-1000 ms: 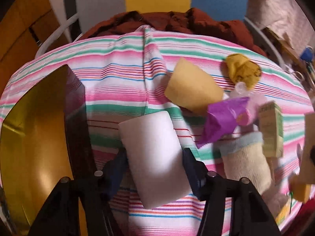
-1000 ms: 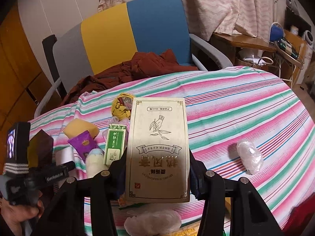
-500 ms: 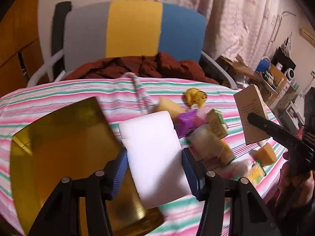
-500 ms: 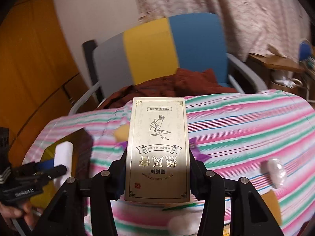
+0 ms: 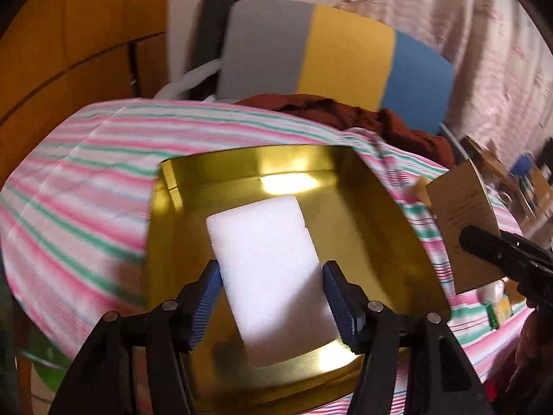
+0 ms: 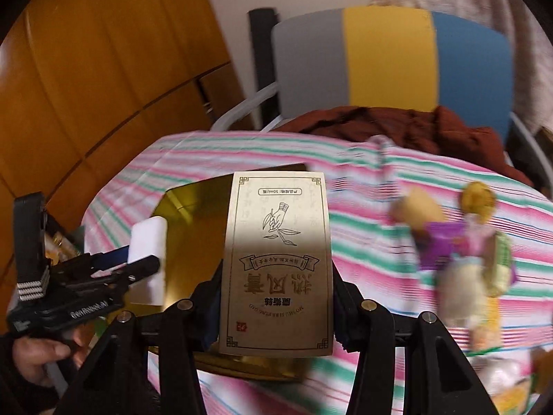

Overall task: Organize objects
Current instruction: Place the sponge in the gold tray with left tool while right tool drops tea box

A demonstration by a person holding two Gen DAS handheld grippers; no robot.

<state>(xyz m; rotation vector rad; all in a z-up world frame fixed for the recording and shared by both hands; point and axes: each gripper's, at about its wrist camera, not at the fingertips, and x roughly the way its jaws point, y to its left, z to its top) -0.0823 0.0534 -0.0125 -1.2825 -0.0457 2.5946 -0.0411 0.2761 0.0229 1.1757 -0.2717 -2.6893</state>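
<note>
Both tools have swung from the clutter toward the gold tray (image 5: 363, 207) since a second ago. The left tool (image 5: 269, 294) pinches a white foam block (image 5: 266, 269) over the tray. The right tool (image 6: 276, 297) clamps a gold carton (image 6: 276, 263); the tray lies at its ten o'clock on the striped bench (image 6: 363, 249).

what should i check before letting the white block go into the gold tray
1. Left gripper shut on white foam block: ok.
2. Block over the gold tray: ok.
3. Tray floor beneath bare: ok, as far as visible.
4. Block's height above the tray floor: cannot tell.
5. Right gripper, shut on the gold box, clear of the drop spot: ok, off to the right.
6. Tray flat on striped cloth: cannot tell.
</note>
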